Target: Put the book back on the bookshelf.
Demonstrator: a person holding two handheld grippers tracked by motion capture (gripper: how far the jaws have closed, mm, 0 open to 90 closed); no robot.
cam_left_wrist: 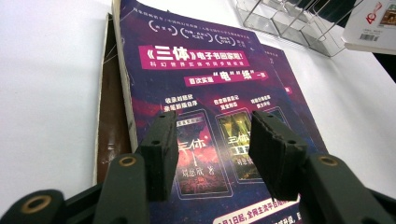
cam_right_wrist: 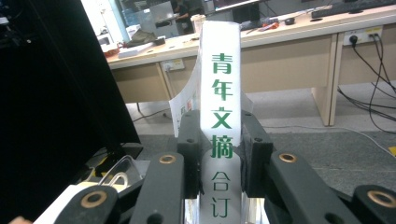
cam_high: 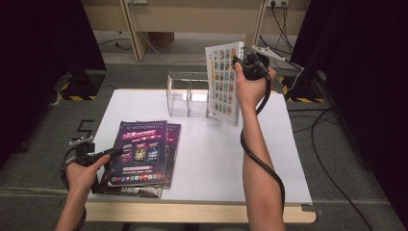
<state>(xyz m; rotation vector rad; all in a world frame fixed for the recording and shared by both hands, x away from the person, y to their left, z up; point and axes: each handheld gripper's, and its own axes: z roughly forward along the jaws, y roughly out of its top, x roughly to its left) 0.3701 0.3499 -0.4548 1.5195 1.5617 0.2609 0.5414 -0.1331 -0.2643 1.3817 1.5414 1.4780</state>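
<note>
Clamping white book (cam_high: 223, 82) spine, R gripper (cam_right_wrist: 219, 154) above clear rack (cam_high: 188, 94); L gripper (cam_left_wrist: 210, 149) jaws apart (over purple book (cam_high: 139, 151) edge)

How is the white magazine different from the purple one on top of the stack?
The white magazine stands upright above the clear rack, while the purple magazine lies flat on the table. The white one is clamped at its spine by the right gripper; the purple one is not gripped, with the left gripper open over its cover. The white cover shows rows of small pictures, the purple one dark artwork. Both carry Chinese print.
</note>
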